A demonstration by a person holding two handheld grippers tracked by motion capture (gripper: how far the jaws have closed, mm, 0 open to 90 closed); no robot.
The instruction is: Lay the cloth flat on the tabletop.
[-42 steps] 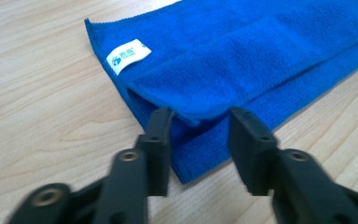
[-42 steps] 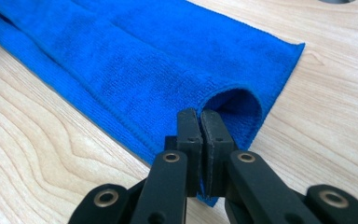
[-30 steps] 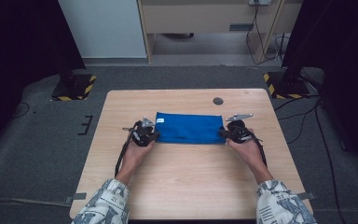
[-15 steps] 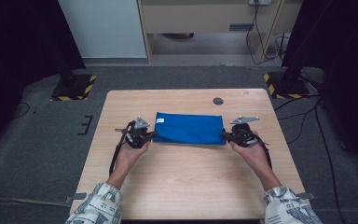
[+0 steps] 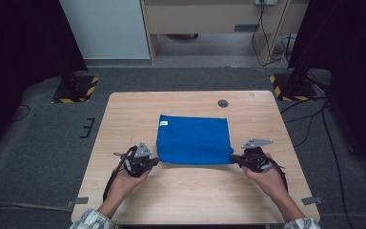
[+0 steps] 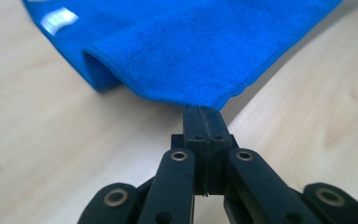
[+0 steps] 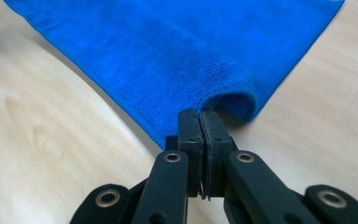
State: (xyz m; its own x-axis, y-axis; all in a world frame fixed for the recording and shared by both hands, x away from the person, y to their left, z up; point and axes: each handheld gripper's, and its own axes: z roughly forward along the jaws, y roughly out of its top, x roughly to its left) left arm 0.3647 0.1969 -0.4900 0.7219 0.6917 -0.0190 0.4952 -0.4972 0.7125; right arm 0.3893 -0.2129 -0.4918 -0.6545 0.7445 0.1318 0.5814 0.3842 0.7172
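Note:
A blue cloth [image 5: 194, 139] lies spread on the wooden table [image 5: 181, 195], with a small white tag near its far left corner. My left gripper [image 5: 153, 162] is shut on the cloth's near left corner [image 6: 204, 101], the top layer lifted slightly off the table. My right gripper [image 5: 233, 159] is shut on the near right corner [image 7: 200, 108], where the edge curls up beside the jaws. Both grippers sit low over the table, one at each side of the cloth's near edge.
A small dark round disc [image 5: 223, 103] lies on the table beyond the cloth's far right corner. Bare tabletop runs in front of the cloth toward the person. Yellow-and-black stand bases [image 5: 76, 88] sit on the floor at both far sides.
Both grippers have pulled toward the person, drawing the cloth's near edge with them. The cloth now covers a deeper patch of table than a second ago.

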